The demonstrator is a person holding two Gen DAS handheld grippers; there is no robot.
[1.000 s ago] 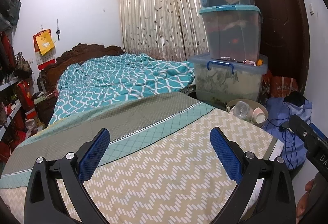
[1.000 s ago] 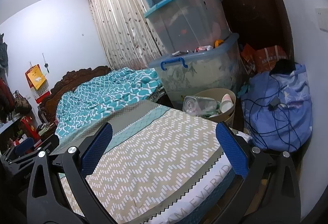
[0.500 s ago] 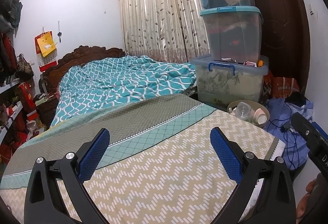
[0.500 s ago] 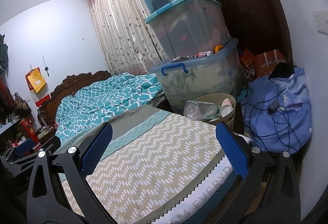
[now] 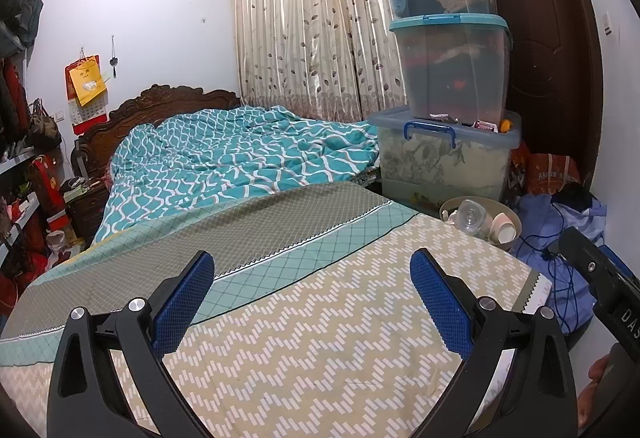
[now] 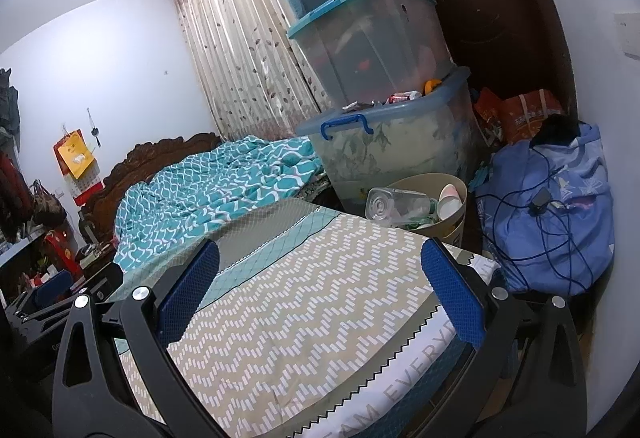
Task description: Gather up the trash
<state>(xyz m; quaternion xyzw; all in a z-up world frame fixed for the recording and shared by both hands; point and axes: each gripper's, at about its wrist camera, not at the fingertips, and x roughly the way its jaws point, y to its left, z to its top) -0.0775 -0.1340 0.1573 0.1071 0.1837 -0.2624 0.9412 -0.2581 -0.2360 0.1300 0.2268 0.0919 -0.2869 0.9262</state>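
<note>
Both grippers, left [image 5: 310, 302] and right [image 6: 318, 292], hover over the bed's [image 5: 320, 338] foot, jaws wide open, empty; a bin [image 6: 452, 226] stands beyond its corner.

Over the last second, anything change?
Little. The right claw has eased nearer the bin and its bottle; the left claw barely shifted. Nothing gripped or released: both claws stay open and empty over the bed. Trash unmoved.

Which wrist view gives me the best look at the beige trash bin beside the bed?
The right wrist view: the trash bin shows its rim, side wall, a clear bottle and cups inside. The left wrist view shows only its rim and contents past the bed corner.
</note>
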